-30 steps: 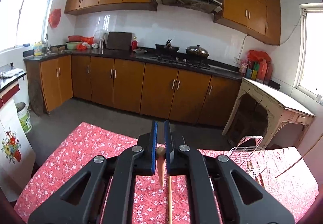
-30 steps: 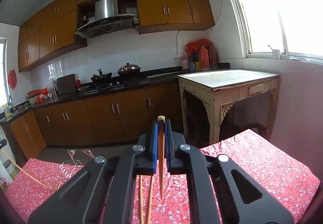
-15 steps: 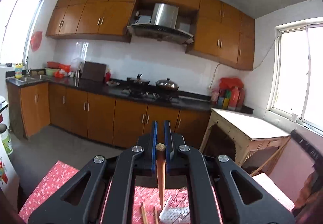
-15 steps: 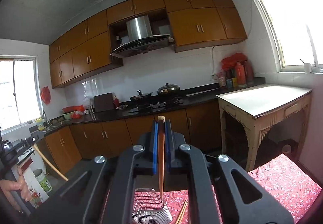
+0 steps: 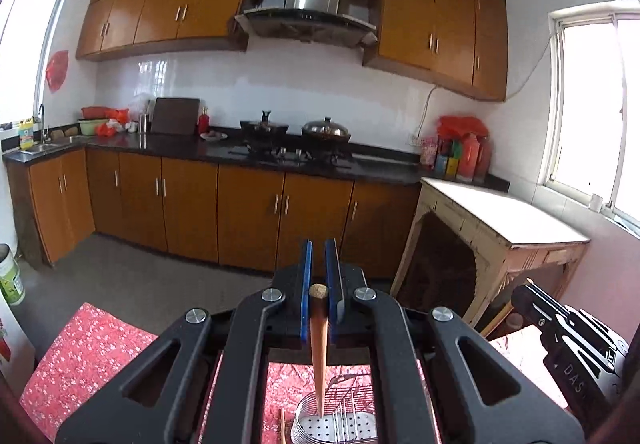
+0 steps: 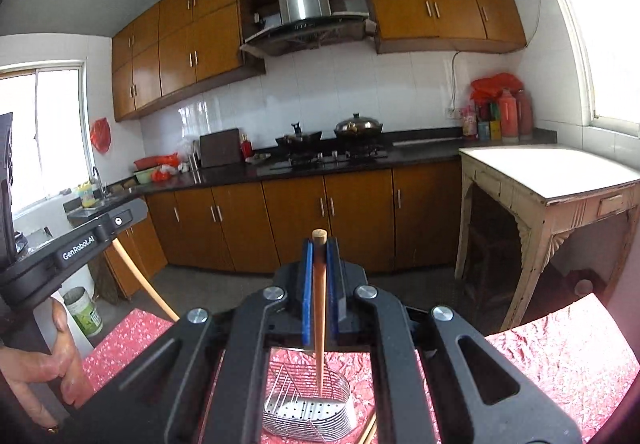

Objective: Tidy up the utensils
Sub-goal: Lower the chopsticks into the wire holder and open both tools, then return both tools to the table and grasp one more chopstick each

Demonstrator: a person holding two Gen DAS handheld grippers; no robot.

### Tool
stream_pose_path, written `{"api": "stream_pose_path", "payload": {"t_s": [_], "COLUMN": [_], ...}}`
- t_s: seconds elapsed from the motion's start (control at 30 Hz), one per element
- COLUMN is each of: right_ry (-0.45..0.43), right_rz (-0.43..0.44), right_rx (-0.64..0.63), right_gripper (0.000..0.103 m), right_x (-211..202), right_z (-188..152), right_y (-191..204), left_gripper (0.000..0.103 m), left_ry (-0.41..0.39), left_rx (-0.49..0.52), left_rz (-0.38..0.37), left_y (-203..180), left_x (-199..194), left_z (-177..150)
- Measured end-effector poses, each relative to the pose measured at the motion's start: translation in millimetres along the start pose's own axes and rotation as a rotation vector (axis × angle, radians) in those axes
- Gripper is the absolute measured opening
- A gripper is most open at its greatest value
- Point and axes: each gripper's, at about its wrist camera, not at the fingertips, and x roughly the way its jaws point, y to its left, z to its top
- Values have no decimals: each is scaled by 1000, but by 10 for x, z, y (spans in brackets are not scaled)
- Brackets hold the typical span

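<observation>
My left gripper [image 5: 319, 256] is shut on a wooden chopstick [image 5: 319, 348] that hangs tip down over a metal wire utensil holder [image 5: 340, 422] on the red floral tablecloth [image 5: 88, 356]. My right gripper [image 6: 319, 252] is shut on another wooden chopstick [image 6: 319, 324], whose tip points down into the same holder [image 6: 312, 408]. The right gripper's body shows at the right edge of the left wrist view [image 5: 568, 340]. The left gripper's body [image 6: 76, 244] and its chopstick [image 6: 140, 276] show at the left of the right wrist view.
More chopsticks lie on the cloth beside the holder [image 6: 370, 430], and one shows in the left wrist view [image 5: 283, 426]. An old white side table [image 6: 560, 188] stands to the right. Kitchen cabinets [image 5: 224, 220] line the far wall.
Both grippers have swung up and toward each other with their chopsticks, and the wire holder has come under both chopstick tips.
</observation>
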Motion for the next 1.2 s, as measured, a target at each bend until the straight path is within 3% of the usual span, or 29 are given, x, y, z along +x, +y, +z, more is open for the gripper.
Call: {"api": "stream_pose_path", "payload": {"t_s": [0.2,0.47,0.57,0.63,0.7,0.77,0.83,1.03,1.2], "right_ry": [96,144,145,143,126,103,76,45,112], "right_rz": [29,5,-19,-32,-52,-67,-87,-163,-245], "right_rx": [61,94,98,111,131,149,162,203,212], "right_gripper": [8,8,11,19,32,37,40,42,42], "right_x": [395,596,596,555,487,369,213,-256,-467], "right_z": [-165,-315,-347,-348,-349,-344,-336,-416,-746], "right_y": [-117,-237,-274,-313,-373,-456,-539,-872,-1155], "left_gripper": [6,6,7,7,12,36,43,44,47], "left_ry": [83,161,170,169,165,149,128,111,110], "left_rx": [19,17,26,46,64,75,85,72,71], "left_rz": [3,14,31,47,62,80,99,116,141], "left_y": [33,121,123,97,85,72,77,208,433], "left_x": [226,393,381,365,323,249,166,-141,-477], "left_z": [-214,-337,-335,-320,-316,-300,-292,-276,-423]}}
